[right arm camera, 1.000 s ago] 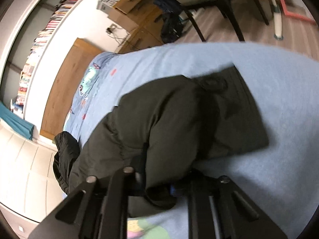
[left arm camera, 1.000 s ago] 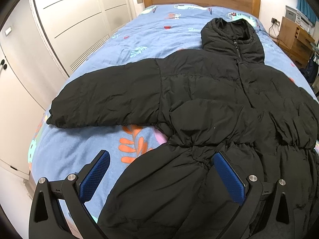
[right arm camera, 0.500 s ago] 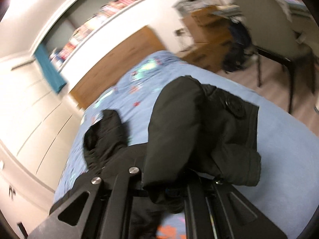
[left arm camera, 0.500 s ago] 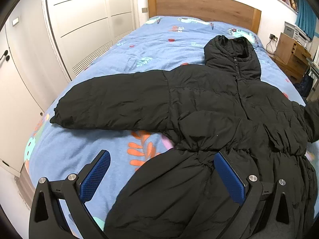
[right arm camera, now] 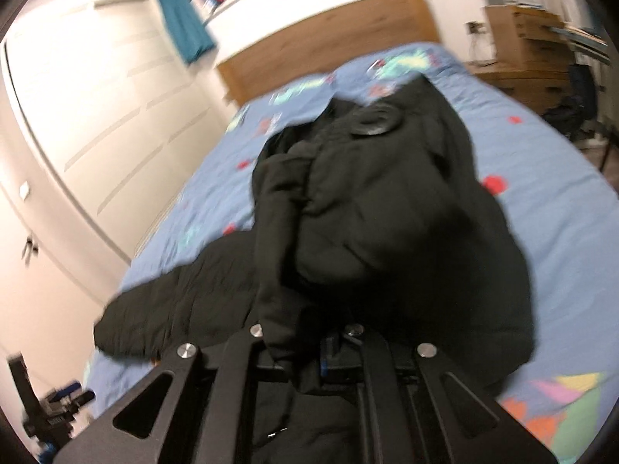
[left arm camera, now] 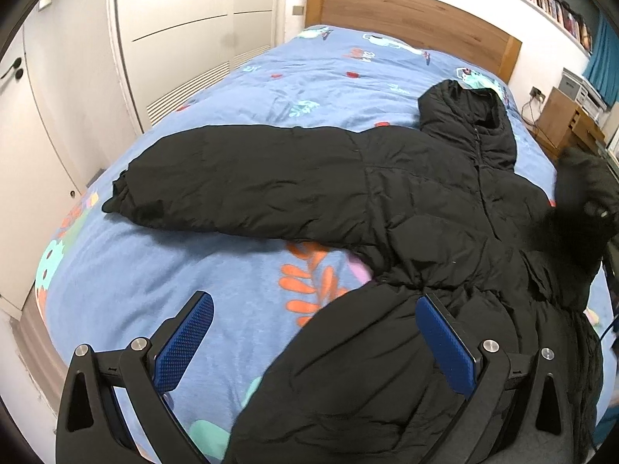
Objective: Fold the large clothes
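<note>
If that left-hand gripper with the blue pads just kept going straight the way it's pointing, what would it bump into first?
Probably the black jacket spread on the bed: the open left gripper points down at the jacket's lower edge, beside bare blue bedcover. Depth is hard to judge in this fisheye view.

Both wrist views close, facing headboard

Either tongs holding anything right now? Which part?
Right tongs are shut on the black puffer jacket, pinching the cuff end of one sleeve, lifted off the bed. Left tongs stand open, holding nothing.
</note>
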A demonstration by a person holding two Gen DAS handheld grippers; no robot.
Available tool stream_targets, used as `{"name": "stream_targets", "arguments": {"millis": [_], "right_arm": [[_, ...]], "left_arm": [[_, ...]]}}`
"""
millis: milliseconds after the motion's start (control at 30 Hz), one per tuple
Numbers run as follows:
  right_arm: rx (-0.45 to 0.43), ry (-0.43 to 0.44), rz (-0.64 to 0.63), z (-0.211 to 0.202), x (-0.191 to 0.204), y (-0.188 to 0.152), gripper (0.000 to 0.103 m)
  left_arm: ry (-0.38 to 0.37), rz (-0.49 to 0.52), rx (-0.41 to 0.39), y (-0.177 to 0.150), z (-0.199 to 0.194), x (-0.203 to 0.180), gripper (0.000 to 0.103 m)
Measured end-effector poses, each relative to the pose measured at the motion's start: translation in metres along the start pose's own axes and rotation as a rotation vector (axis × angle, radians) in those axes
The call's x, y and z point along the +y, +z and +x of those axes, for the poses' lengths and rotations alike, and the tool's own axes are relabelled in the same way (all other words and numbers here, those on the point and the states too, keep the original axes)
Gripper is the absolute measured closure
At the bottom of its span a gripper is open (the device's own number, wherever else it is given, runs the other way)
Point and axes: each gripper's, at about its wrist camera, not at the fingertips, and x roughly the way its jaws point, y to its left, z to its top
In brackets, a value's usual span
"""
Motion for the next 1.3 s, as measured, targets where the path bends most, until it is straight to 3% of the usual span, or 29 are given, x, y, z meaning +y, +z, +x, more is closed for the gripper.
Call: {"name": "stream_targets", "arguments": {"millis": [167,400,467,533,600,967,1133,1300], "right_arm": [[0.126,-0.031,-0.071,0.054,0.04,-0.028,0.094],[0.235,-0.119,-0.139,0.094,0.062,-0.062,0.089],[0.249,-0.128,-0.144,0.093,0.062,-0.065,0.084],[0.256,-0.115,-0.155,0.091,0.066,-0.067,0.066],[0.254,-0.093,-0.18,0.085,0.075,-0.069,0.057],[0.185,0.013,-0.222,0.029,0.093,-0.074,0.057],[0.131,-0.045,-0.212,0.0,0.053,-0.062,0.057],[0.084,-0.168,-0.201,-0.023,-0.002,-0.047,0.057]], "left_arm": [[-0.003,-0.024,0.001,-0.002,0.0,0.018,0.001],[-0.002,-0.04,-0.003,-0.004,-0.009,0.028,0.001],[0.0,-0.042,-0.009,-0.003,-0.014,0.029,0.001],[0.003,-0.041,-0.015,-0.003,-0.018,0.03,0.001],[0.003,-0.04,-0.02,-0.004,-0.024,0.028,0.001],[-0.006,0.016,-0.028,-0.008,-0.046,-0.002,0.001],[-0.033,0.062,0.017,-0.007,-0.032,-0.036,0.001],[-0.063,0.151,0.024,0.01,-0.012,-0.1,0.001]]}}
